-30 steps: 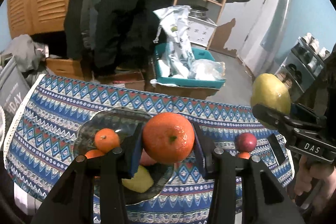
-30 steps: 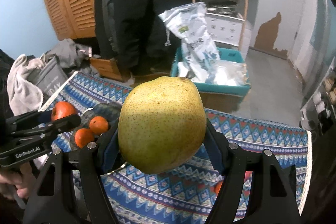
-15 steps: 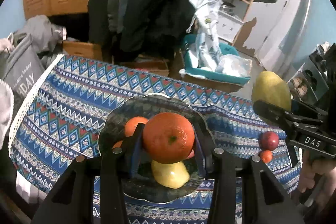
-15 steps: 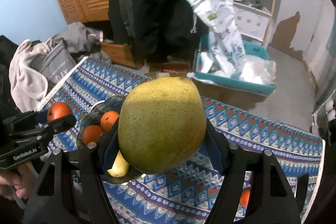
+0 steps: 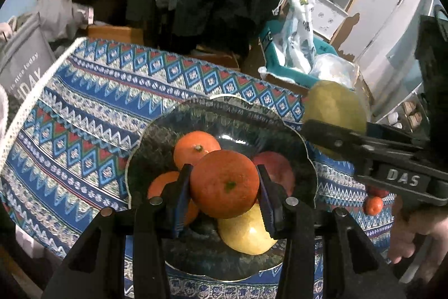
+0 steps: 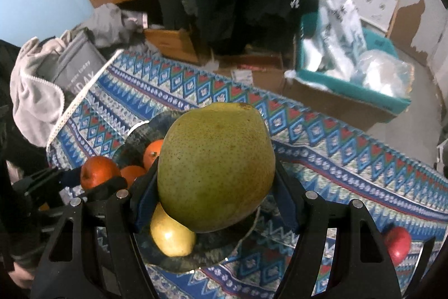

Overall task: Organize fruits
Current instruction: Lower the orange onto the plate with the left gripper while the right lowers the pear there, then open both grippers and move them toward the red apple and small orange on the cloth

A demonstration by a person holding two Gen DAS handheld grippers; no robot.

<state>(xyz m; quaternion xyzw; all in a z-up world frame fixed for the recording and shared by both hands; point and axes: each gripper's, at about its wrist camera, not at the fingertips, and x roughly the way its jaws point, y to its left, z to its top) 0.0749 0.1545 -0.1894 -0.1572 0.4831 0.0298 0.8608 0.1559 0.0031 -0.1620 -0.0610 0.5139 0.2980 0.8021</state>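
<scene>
I have the left gripper [image 5: 224, 184] closed on an orange [image 5: 224, 184], its blue pads pressed against both sides, held above the middle of the dark glass plate [image 5: 224, 114] so a release should drop it among the fruit already there. On the plate lie two smaller oranges [image 5: 196, 147], a red apple [image 5: 275, 167] and a yellow fruit [image 5: 246, 231] at its near edge. The right gripper [image 6: 215, 187] is clamped on a large green pear [image 6: 215, 173], fingers spread wide to take its girth, and I hold it over the right edge of the plate, clear of the left tool. I judge both fruits are ready for lowering, one after the other, since the plate's free room is mostly toward its far side. On the patterned tablecloth [image 5: 92, 102], toward its near right corner, a small red fruit [image 6: 397, 243] and a small orange one [image 5: 373, 205] wait outside the plate. The pear is heavy and smooth, so I would set it down before opening.
</scene>
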